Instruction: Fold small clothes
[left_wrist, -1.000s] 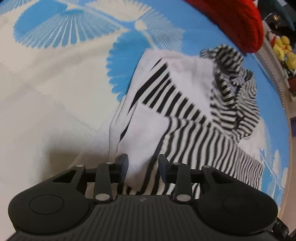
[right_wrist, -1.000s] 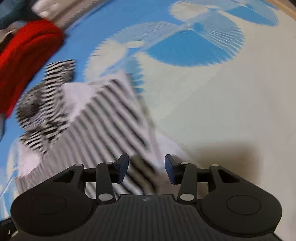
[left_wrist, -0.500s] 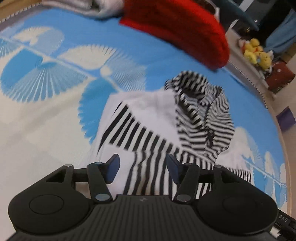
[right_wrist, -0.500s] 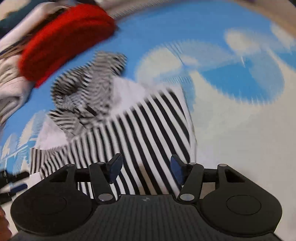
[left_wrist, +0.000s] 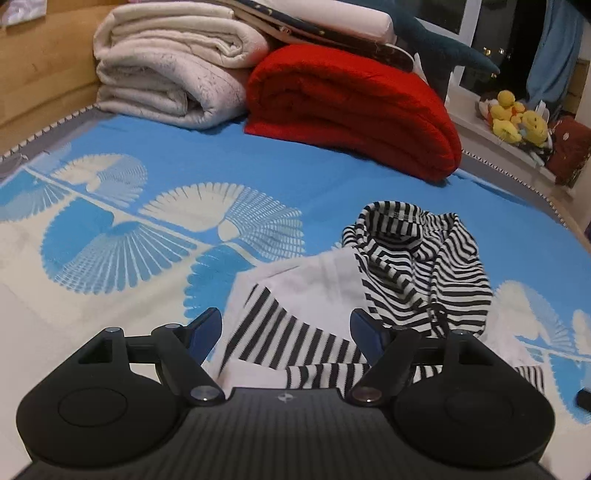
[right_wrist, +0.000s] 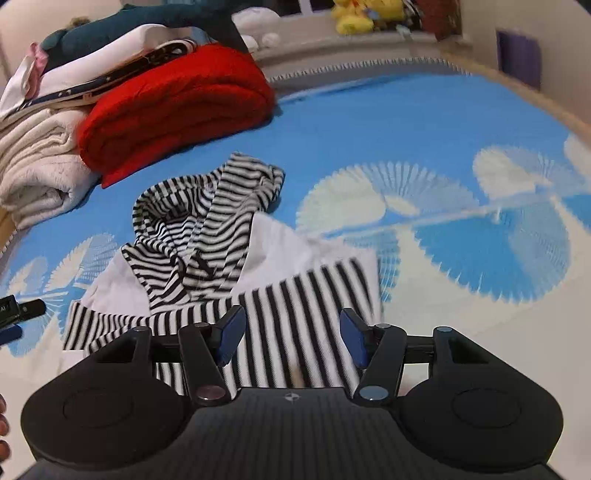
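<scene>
The striped top (left_wrist: 317, 302) lies partly folded on the blue and white bed cover (left_wrist: 110, 236), with its hood (left_wrist: 413, 258) at the far end. The left gripper (left_wrist: 286, 328) is wide open above the near edge of the top and holds nothing. The right gripper (right_wrist: 290, 334) is wide open too, empty, over the striped part. A red blanket (left_wrist: 351, 103) lies far behind.

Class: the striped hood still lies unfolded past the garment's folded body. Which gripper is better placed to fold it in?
Probably the left gripper: the hood lies just beyond its right fingertip. From the right gripper, it sits farther off, leftward.
</scene>
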